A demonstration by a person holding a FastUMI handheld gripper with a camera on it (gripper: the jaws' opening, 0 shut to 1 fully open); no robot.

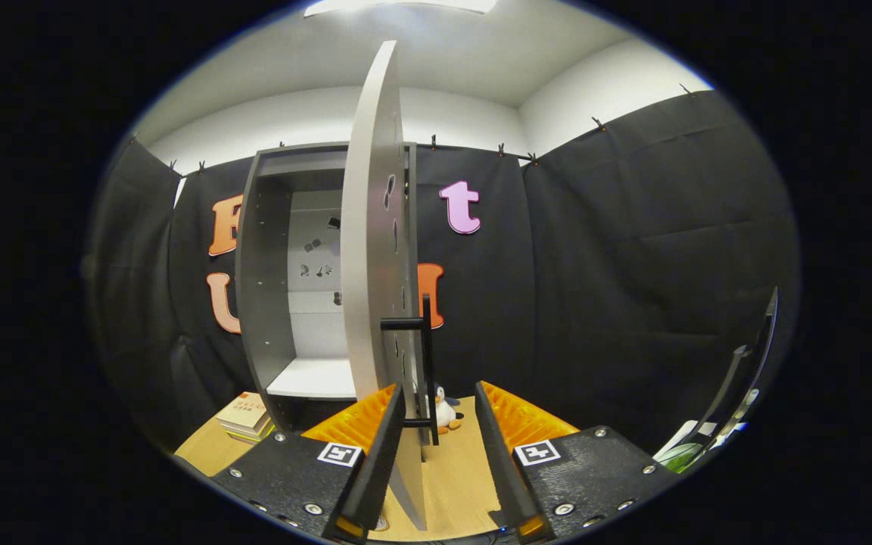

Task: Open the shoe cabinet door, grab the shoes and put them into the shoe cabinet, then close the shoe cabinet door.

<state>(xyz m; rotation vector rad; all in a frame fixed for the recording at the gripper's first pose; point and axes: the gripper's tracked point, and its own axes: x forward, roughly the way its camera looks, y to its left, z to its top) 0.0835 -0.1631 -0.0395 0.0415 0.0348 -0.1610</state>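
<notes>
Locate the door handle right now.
In the gripper view, the black handle stands upright on the open cabinet door, between the fingers near their tips, closer to the left one; penguin toy just beyond.

1. Matt grey laminated-board shoe cabinet (269, 288), smooth open door (369, 250).
2. Slim black metal-looking door handle (425, 356), matt.
3. Light wood-grain tabletop (455, 462), smooth.
4. Paper book stack (243, 416) at tabletop's left edge.
5. Plush penguin toy (445, 409), soft, fuzzy.

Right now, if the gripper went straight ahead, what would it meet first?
Probably the door: its edge and handle sit between the open gripper fingers. A little to the right, it would reach the penguin toy beyond; depth is unclear.
</notes>
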